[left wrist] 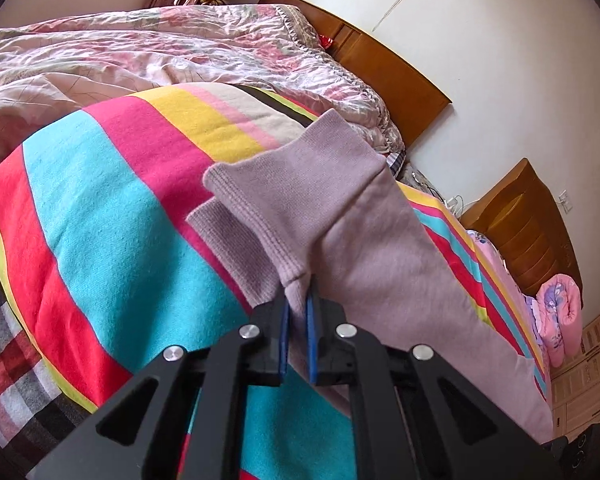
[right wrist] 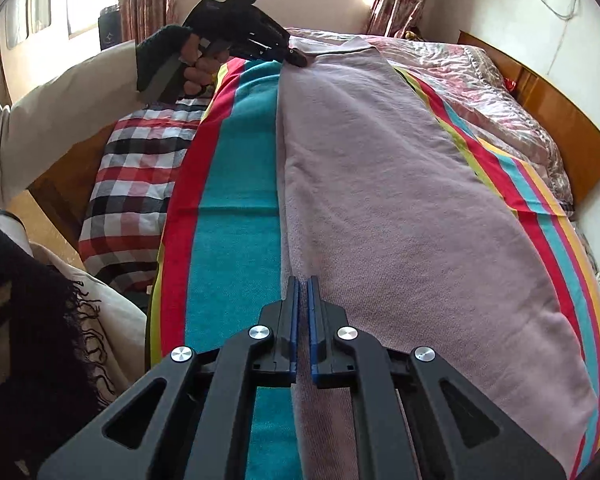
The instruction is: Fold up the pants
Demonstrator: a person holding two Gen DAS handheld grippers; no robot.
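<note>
Mauve pants (right wrist: 400, 208) lie stretched along a striped blanket (right wrist: 236, 200) on the bed. My left gripper (left wrist: 298, 300) is shut on the ribbed cuff end of the pants (left wrist: 300, 200) and holds it lifted a little above the blanket. In the right wrist view the left gripper (right wrist: 294, 54) shows at the far end of the pants, held by a hand. My right gripper (right wrist: 303, 284) is shut on the near edge of the pants, with a thin fold of fabric between its blue pads (right wrist: 294, 320).
A pink floral quilt (left wrist: 160, 52) lies bunched beyond the blanket. A wooden headboard (left wrist: 384, 68) and nightstand (left wrist: 528, 224) stand by the wall. A plaid sheet (right wrist: 136, 184) covers the bed's left edge. A rolled pink cloth (left wrist: 560, 316) sits at the right.
</note>
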